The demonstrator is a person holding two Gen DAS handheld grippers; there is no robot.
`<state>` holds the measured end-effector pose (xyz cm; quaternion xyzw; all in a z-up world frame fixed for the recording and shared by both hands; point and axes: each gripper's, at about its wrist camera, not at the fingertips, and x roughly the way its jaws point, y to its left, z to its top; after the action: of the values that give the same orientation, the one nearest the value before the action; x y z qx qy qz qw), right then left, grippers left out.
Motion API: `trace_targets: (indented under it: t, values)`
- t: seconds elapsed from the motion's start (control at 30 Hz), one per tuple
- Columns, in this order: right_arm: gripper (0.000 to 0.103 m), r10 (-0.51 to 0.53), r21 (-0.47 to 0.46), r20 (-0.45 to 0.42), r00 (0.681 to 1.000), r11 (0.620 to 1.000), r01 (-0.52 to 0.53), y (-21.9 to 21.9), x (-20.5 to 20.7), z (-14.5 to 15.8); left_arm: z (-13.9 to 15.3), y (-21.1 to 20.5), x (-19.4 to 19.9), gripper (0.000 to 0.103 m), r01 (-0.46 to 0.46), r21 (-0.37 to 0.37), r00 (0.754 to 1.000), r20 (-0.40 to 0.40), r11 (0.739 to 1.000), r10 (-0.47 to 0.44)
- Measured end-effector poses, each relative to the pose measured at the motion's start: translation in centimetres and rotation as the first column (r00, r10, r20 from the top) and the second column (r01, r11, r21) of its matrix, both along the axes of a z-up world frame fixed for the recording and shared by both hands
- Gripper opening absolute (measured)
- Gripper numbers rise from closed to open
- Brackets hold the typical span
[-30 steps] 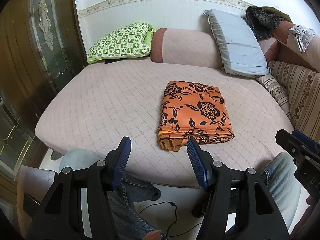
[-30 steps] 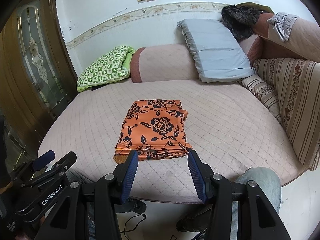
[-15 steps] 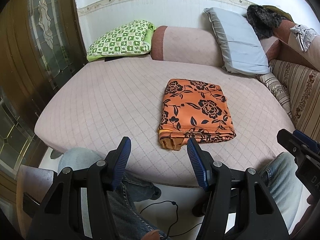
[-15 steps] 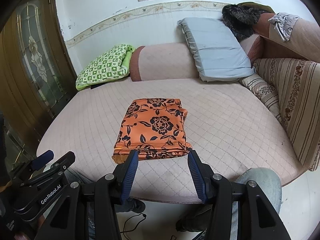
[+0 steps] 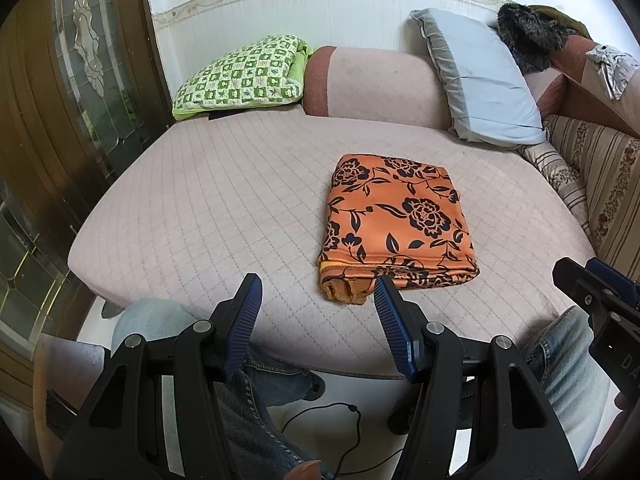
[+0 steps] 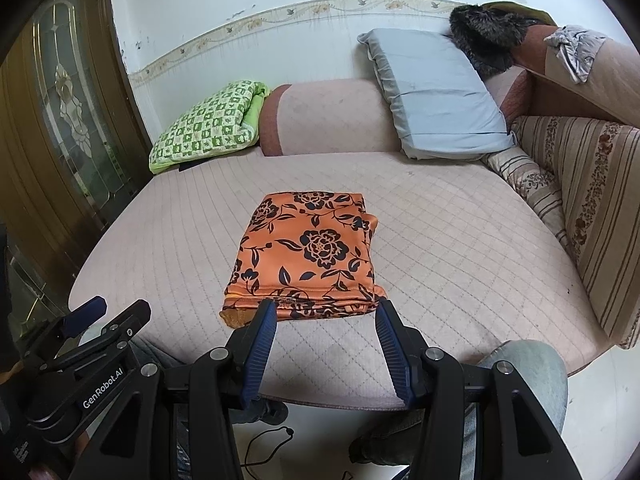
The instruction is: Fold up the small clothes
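An orange cloth with black flowers (image 5: pixel 396 224) lies folded into a neat rectangle on the pink quilted bed (image 5: pixel 208 216); it also shows in the right wrist view (image 6: pixel 308 256). My left gripper (image 5: pixel 316 292) is open and empty, held near the bed's front edge, just short of the cloth's near left corner. My right gripper (image 6: pixel 324 316) is open and empty, held just short of the cloth's near edge. Each gripper shows at the side of the other's view: the right one (image 5: pixel 592 292) and the left one (image 6: pixel 100 320).
A green checked pillow (image 5: pixel 244 72), a pink bolster (image 5: pixel 372 80) and a grey-blue pillow (image 5: pixel 480 76) line the back wall. A striped sofa side (image 6: pixel 592 200) bounds the right. A wooden glazed door (image 5: pixel 60 100) stands at left. My knees in jeans (image 6: pixel 528 364) are below.
Both grippers have drifted slightly, so the folded cloth sits a little differently in view. The cloth has not moved and both grippers stay open.
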<state>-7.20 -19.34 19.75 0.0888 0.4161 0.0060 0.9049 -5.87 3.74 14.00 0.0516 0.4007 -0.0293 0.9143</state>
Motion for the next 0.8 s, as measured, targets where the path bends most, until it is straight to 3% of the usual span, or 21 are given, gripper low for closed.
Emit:
trace_targets:
  t: [0.8]
  values:
    - [0.049,0.005,0.000,-0.018,1.000,1.000,-0.005,0.06,0.53,-0.59,-0.64,0.43,0.51,0.058,-0.006,-0.004,1.000,-0.016,1.000,0.006]
